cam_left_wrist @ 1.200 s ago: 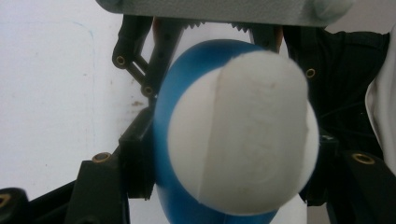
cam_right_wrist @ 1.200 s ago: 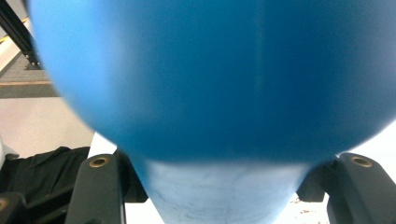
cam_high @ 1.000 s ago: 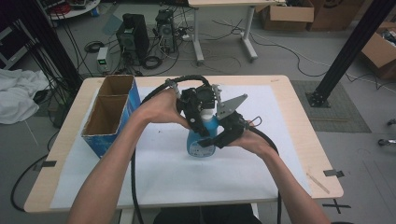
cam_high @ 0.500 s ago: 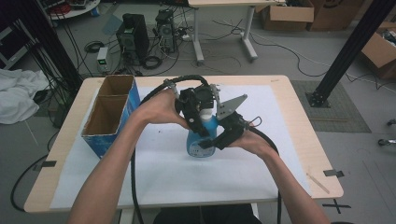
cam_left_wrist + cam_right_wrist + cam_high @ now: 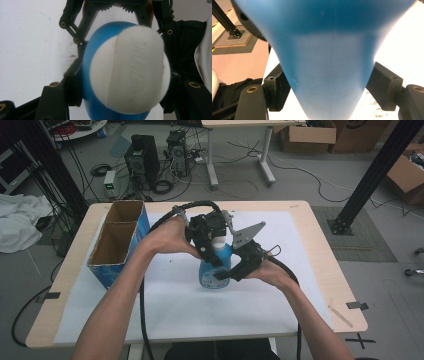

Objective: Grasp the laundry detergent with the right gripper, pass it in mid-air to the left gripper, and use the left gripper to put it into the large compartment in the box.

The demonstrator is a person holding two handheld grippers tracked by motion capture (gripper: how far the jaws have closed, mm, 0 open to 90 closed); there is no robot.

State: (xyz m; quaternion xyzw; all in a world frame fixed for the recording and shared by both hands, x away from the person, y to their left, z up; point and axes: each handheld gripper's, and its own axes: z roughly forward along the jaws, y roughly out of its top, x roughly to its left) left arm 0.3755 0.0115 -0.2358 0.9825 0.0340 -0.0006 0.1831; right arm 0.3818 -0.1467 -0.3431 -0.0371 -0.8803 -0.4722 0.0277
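Blue bottle [image 5: 214, 272] upright — white cap [image 5: 130, 70] on; cardboard box [image 5: 119, 240] open.

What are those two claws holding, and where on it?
The left gripper clamps the blue bottle at its white cap. The right gripper, jaws just opening, brackets its body.

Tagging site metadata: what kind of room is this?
Likely a robotics lab or workshop: desktop computer towers and loose cables on the floor, cardboard boxes stacked behind, black aluminium frame post beside the table.
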